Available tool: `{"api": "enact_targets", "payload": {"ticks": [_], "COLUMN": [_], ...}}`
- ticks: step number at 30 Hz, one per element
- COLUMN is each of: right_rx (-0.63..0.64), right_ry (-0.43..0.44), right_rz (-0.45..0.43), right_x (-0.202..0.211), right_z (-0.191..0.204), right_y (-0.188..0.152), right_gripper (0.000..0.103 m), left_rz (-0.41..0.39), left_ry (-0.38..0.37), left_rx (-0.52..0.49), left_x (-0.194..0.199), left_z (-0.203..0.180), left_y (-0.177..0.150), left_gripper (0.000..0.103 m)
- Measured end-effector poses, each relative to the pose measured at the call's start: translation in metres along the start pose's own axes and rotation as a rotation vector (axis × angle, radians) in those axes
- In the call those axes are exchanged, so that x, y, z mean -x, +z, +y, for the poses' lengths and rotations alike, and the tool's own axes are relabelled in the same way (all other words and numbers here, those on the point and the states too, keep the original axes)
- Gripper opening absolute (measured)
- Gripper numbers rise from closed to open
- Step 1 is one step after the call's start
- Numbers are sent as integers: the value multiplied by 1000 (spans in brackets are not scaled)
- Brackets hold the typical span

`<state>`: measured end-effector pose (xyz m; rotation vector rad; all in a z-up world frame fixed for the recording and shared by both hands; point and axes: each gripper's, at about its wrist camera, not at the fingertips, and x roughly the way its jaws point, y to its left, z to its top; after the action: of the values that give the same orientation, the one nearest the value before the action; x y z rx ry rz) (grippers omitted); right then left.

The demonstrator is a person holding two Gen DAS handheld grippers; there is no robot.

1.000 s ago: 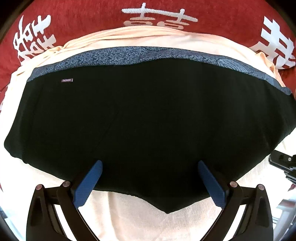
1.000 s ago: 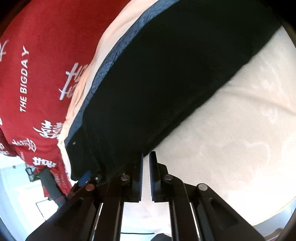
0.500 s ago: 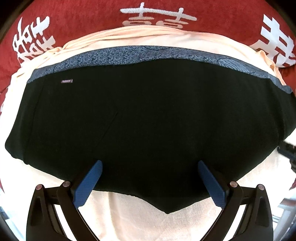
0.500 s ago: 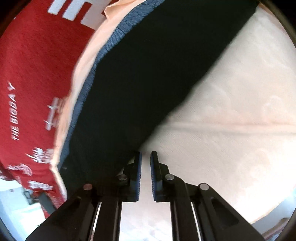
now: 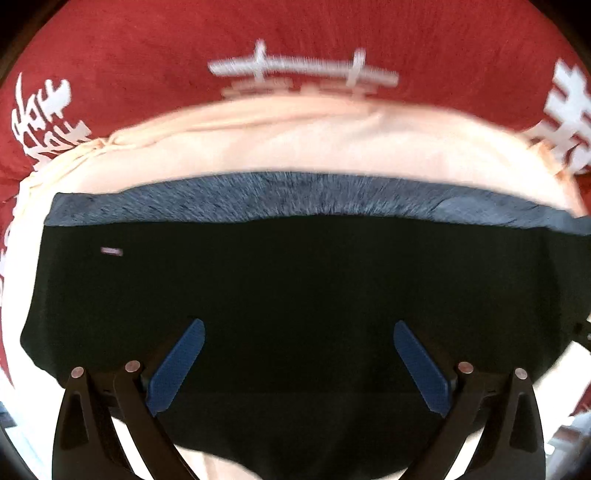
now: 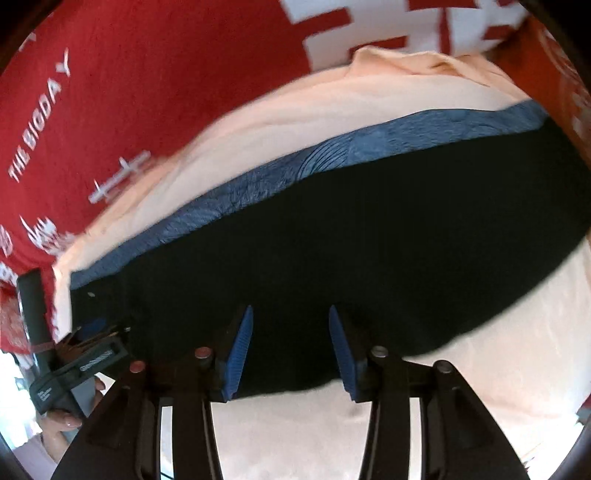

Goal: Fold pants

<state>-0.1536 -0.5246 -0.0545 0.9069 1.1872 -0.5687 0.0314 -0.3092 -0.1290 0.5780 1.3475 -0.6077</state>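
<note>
L claw (image 5: 299, 336) wide open, nothing gripped, blue pads (image 5: 177, 373) splayed over near part of pants (image 5: 295, 288). Hem edge just under/behind the pads, dark cloth filling the gap between them. Contact w/ cloth: can't tell. Ahead of claw: flat black panel, small label (image 5: 111, 251) fwd-left, then grey-blue waistband (image 5: 295, 201) across far edge. Beyond that peach sheet (image 5: 280, 144), then red blanket (image 5: 295, 33) w/ white characters. View blurred, esp. far half.

R claw (image 6: 291, 323) also open, narrower gap, holding nothing. Pads over near hem of pants (image 6: 332, 240); hem runs just behind tips, bare sheet (image 6: 517, 350) near-right. Waistband (image 6: 332, 162) diagonal fwd-left to fwd-right. Blanket (image 6: 129, 92) farthest. Far left of R claw: L gripper body w/ a hand (image 6: 70, 417) on it, at the pants' other end.

Progress, judged: pants look like a short wide block, waistband one long edge, hem the other, so likely some folding done already; layers not visible, so unsure. Lying flat, few wrinkles. Left: prob. grab near hem both sides and fold toward waistband, or fold end over end. No grip yet.
</note>
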Motion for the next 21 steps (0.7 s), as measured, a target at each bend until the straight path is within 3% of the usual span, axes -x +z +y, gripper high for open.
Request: {"api": "enact_targets", "payload": {"ticks": [5,10,13,14,17,21], "right_rx": [32,48,62,66,77,85], "right_ry": [18,19,9,8,7,3], "right_rz": [10,18,13,11,5,10], "right_x": [-9,-12,-13,-14,-15,-13], "right_z": [-11,-12,-6,-5,-2,-5], "right_y": [-3,0,0,-1,-2,-3], "right_gripper": [46,46,48,48,48,50], "left_rz": [1,-78,-105,-118,-61,-67], "left_ry": [-45,81,125,195,241,279], "left_rx": [76,3,75,122,237,193], "left_x": [-2,2,-5,-10,-33,-34], "left_z": [8,26,53,69,106,114], "left_y": [-5,17,40,48,56,59], "left_gripper": [103,103,103,103,103,103]}}
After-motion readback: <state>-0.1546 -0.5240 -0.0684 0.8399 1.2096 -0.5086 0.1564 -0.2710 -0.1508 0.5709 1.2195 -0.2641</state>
